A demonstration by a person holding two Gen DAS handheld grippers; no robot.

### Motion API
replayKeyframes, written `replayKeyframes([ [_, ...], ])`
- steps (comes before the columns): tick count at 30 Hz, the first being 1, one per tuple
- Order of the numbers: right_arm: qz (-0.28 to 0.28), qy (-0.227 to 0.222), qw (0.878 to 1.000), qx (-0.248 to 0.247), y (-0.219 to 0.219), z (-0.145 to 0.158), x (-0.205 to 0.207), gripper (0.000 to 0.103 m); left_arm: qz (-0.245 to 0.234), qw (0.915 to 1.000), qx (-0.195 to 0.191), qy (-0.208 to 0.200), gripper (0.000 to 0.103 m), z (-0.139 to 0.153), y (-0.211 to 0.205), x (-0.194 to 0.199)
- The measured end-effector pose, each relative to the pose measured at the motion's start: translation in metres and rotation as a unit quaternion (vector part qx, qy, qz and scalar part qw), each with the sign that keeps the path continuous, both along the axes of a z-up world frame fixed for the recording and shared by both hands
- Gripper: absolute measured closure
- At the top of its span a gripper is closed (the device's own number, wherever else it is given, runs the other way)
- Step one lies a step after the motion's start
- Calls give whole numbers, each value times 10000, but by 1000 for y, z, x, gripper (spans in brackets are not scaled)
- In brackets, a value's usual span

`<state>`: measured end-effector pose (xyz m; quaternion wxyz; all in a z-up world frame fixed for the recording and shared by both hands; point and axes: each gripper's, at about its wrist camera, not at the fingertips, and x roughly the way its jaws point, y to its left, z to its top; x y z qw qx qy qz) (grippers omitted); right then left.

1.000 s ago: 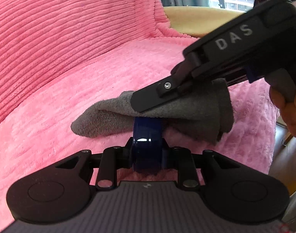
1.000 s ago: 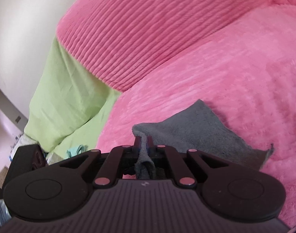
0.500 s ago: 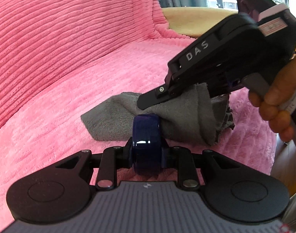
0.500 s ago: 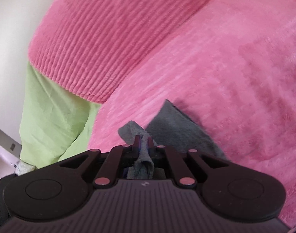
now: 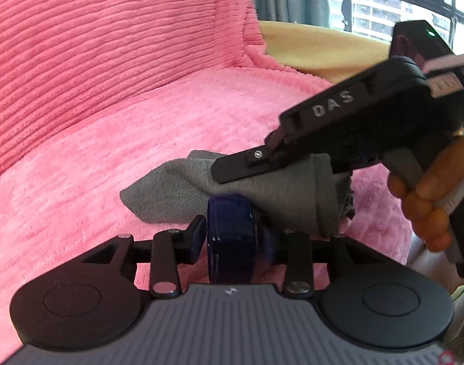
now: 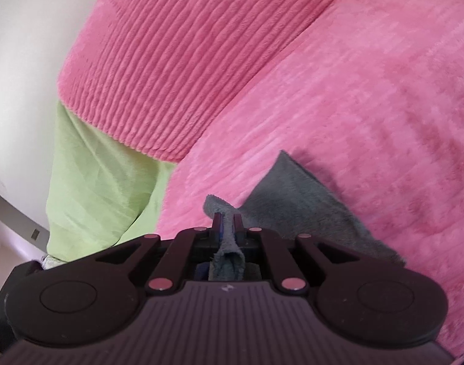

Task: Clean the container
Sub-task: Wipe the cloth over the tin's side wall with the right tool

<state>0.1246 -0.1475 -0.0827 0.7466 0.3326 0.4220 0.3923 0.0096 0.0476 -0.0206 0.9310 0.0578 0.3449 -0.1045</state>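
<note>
Left gripper [image 5: 232, 237] clamps blue container [image 5: 230, 237]; right gripper [image 6: 227, 222] pinches grey cloth [image 5: 271, 194]. Glossy container could slip under wiping pressure.

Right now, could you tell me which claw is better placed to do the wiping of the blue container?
The right claw. It is shut on the grey cloth, which drapes over the blue container. The left claw is shut on the container, so it can only steady it.
</note>
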Motion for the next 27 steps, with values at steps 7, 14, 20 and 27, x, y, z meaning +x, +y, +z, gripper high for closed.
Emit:
replayKeyframes([
  [7, 311, -276, 9991, -16, 5, 18, -12, 99, 19, 10000, 19, -95, 73, 4, 3, -10],
  [14, 879, -743, 9930, -265, 22, 36, -33, 98, 80, 9990, 447, 33, 73, -6, -4, -21],
  [20, 994, -795, 9912, -360, 25, 35, -31, 100, 76, 9982, 586, 61, 74, -11, -8, -19],
  [27, 874, -452, 9950, -183, 21, 25, -23, 102, 101, 9980, 625, 57, 74, -12, -10, -19],
])
